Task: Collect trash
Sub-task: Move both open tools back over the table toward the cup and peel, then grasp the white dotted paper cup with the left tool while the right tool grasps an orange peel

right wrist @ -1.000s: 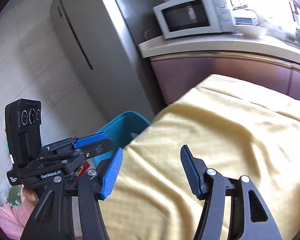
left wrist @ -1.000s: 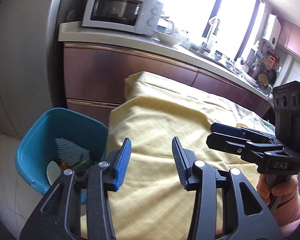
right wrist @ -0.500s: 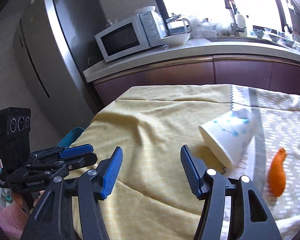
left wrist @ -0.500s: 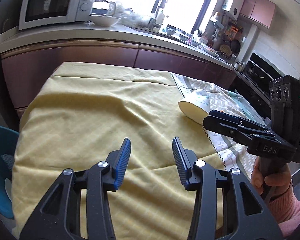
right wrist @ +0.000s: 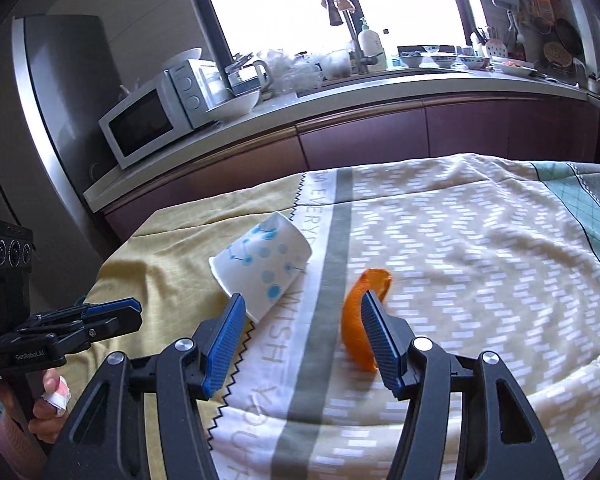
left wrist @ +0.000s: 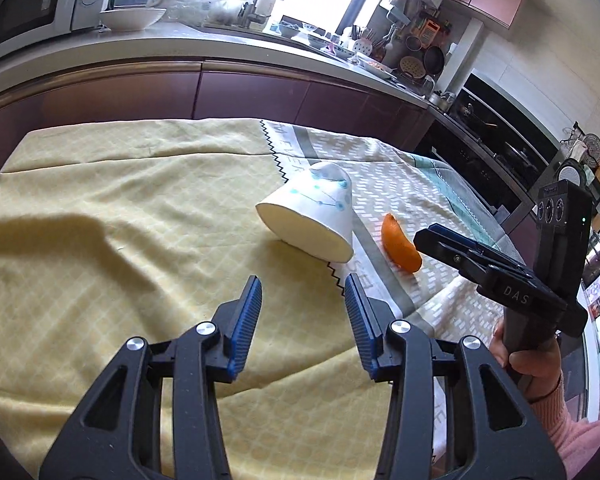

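Note:
A white paper cup with blue dots [left wrist: 312,216] [right wrist: 262,266] lies on its side on the cloth-covered table [left wrist: 112,216] [right wrist: 480,264]. An orange peel [left wrist: 400,246] [right wrist: 362,320] lies just right of it. My left gripper [left wrist: 302,294] hovers open a little in front of the cup, nothing between its blue pads. My right gripper [right wrist: 302,314] is open too, above the cloth between cup and peel; the peel sits just beyond its right fingertip. Each gripper shows at the edge of the other's view, the right [left wrist: 484,268] and the left [right wrist: 80,322].
A kitchen counter [right wrist: 380,92] with a microwave [right wrist: 160,112], kettle, bowl and sink runs behind the table. A fridge [right wrist: 40,92] stands at the left. An oven [left wrist: 496,136] and hanging utensils are at the right. The person's hands hold both handles.
Both views have swung right, away from the blue bin and fridge, over the table. The cup and then the orange peel came into sight and now lie close ahead of the grippers.

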Action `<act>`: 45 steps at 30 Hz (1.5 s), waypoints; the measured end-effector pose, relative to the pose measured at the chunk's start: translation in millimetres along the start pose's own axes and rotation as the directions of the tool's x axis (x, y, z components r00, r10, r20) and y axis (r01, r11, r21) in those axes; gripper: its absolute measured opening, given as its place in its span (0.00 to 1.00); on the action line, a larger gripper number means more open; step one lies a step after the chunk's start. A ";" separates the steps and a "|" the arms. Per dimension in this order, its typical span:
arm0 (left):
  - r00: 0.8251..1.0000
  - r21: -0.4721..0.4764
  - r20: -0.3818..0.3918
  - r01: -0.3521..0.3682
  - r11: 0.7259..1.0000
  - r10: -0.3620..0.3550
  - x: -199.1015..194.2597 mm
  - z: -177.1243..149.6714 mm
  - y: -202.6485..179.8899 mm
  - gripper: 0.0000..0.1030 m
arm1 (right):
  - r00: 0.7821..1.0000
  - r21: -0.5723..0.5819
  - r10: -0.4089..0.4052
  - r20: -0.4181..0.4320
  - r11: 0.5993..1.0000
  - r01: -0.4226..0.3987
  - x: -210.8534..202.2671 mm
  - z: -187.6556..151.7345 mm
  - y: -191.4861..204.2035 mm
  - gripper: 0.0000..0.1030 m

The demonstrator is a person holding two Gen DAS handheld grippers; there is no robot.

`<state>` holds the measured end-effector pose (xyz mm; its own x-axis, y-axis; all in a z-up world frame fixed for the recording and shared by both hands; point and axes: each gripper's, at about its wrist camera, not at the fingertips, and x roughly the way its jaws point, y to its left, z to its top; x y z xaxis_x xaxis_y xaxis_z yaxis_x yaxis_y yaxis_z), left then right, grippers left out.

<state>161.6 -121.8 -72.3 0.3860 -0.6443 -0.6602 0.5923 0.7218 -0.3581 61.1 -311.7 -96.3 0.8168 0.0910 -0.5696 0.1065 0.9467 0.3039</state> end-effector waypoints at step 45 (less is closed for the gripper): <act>0.998 0.029 -0.062 -0.012 1.000 0.013 77.1 40.9 -41.2 0.03 | 0.992 0.095 0.050 -0.112 0.995 -0.039 22.7 -8.0 -37.6 0.12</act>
<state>195.9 -211.5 -81.4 0.3495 -0.6178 -0.7044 0.6079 0.7216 -0.3313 71.1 -342.8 -126.8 0.7526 0.1720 -0.6356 0.1279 0.9087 0.3973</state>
